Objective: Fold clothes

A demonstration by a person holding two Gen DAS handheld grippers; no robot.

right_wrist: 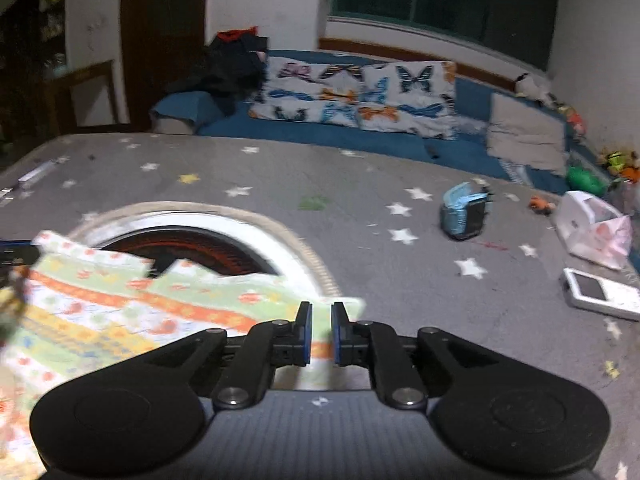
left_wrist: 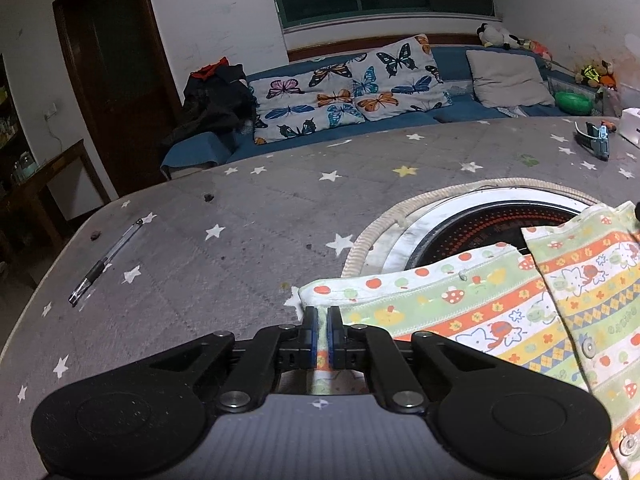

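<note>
Pinching the near left edge of the patterned garment, my left gripper has its blue pads pressed nearly together with a strip of the cloth caught between them. Out to its left on the starred grey table cover lies a pen, well apart from the work. The garment spreads to the right of my left gripper across the table and partly over the round recessed burner set in the middle. One panel, with snap buttons along its edge, lies turned over the rest, so a fold line of some kind already shows there.

Further right, my right gripper sits at the garment's far right edge with its pads a little apart. Cloth shows in the gap between them, but the right wrist view is smeared and I cannot tell whether they bite on it or merely straddle it. Beyond it on the table stand a small blue item, a white bag and a white device, all well clear.

As for progress, I judge the piece only part folded: it is wide, loose and uneven, not a neat packet, with both outer edges in or at my grippers. Bringing edges together and squaring them off is what remains, as far as this shows.
</note>
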